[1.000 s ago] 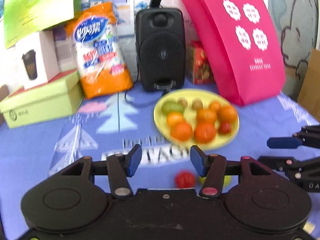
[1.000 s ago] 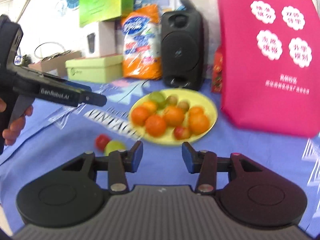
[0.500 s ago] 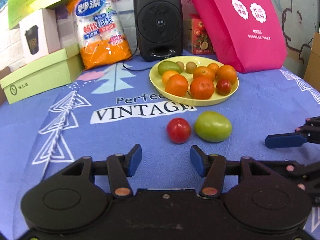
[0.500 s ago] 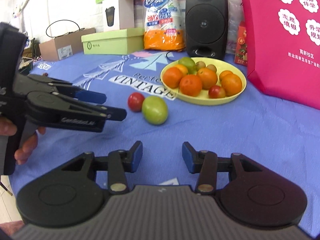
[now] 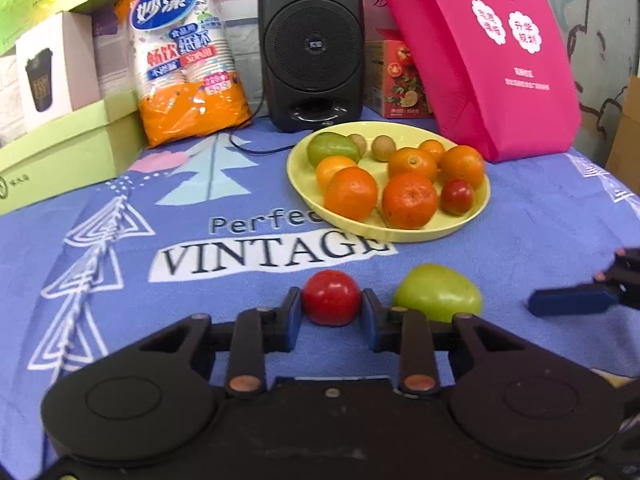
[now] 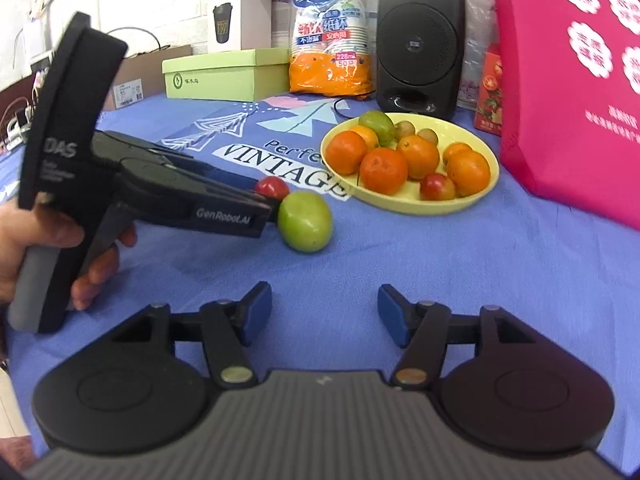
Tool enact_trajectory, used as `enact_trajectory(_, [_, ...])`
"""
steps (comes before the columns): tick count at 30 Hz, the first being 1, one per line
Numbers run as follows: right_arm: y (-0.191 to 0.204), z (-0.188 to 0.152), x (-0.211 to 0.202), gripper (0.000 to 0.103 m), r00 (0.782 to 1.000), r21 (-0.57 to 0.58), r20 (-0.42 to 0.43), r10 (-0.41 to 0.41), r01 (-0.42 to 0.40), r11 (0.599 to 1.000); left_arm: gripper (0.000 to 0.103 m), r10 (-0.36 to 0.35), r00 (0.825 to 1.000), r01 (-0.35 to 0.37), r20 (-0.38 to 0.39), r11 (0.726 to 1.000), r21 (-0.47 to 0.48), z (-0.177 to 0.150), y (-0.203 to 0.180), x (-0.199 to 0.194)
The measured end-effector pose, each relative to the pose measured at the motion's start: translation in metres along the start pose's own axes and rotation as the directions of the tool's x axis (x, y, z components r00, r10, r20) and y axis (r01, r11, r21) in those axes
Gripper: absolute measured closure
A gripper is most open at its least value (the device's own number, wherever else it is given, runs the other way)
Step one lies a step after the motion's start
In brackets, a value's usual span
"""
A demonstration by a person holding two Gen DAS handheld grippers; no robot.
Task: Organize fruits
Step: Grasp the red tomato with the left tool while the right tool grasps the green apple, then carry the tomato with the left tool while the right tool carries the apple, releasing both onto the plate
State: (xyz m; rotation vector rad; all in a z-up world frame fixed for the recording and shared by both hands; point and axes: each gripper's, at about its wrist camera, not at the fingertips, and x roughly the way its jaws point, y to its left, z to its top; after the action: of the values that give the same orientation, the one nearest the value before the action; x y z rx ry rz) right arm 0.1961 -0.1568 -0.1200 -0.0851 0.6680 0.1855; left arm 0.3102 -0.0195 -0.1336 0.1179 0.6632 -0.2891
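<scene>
A red tomato [image 5: 331, 302] lies on the blue cloth between the pads of my left gripper [image 5: 331, 316], which is closed onto its sides. A green fruit [image 5: 438, 298] lies just right of it. In the right wrist view the tomato [image 6: 273, 187] is partly hidden behind the left gripper [image 6: 269, 209], with the green fruit [image 6: 305, 221] beside it. A yellow plate [image 5: 478, 208] behind holds several oranges, a green fruit, two brown fruits and a small red one. My right gripper [image 6: 325, 312] is open and empty, low over the cloth in front of the green fruit.
A black speaker [image 5: 311, 44], an orange bag of paper cups [image 5: 186, 56], green and white boxes [image 5: 60, 148] and a pink bag [image 5: 492, 52] stand along the back. One right gripper finger [image 5: 572, 300] shows at the right edge.
My left gripper moved forward and down to the red tomato and closed on it. My right gripper stayed open and came a little nearer to the green fruit.
</scene>
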Motion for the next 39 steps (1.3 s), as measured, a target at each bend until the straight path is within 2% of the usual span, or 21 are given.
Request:
enact_trajectory(4, [0.003,0.012,0.018,0.045,1.0,-0.029,-0.012,0.006,-0.007,1.0,0.073,0.016,1.0,-0.016,-0.007,1.0,-0.002,-0.002,0.01,-0.004])
enact_trajectory(12, [0.003,0.035,0.052,0.045,0.999,-0.056,-0.034,0.012,-0.014,0.998,0.072,0.005,1.0,-0.005,-0.008,1.0,-0.024,-0.008,0.023,-0.008])
enact_trajectory(14, [0.003,0.039,0.058,0.048,0.999,-0.06,-0.038,0.014,-0.016,0.998,0.072,0.014,1.0,-0.014,-0.005,1.0,-0.021,-0.008,0.02,-0.009])
enact_trajectory(15, [0.003,0.04,0.057,0.056,0.999,-0.057,-0.038,0.02,-0.022,0.998,0.072,0.017,1.0,-0.017,-0.004,1.0,-0.019,-0.009,0.02,-0.009])
enact_trajectory(16, [0.003,0.039,0.056,0.064,0.999,-0.056,-0.038,0.027,-0.03,0.998,0.073,0.019,1.0,-0.019,-0.004,1.0,-0.021,-0.009,0.019,-0.01])
enact_trajectory(28, [-0.001,0.002,0.005,0.065,1.0,0.061,-0.004,0.022,-0.022,0.998,0.073,0.025,1.0,-0.025,-0.007,0.999,-0.041,-0.02,0.005,-0.028])
enact_trajectory(39, [-0.011,-0.028,-0.042,0.065,1.0,0.108,0.016,-0.023,0.021,0.994,0.073,-0.051,0.999,0.051,0.001,0.997,-0.058,-0.039,-0.009,-0.07])
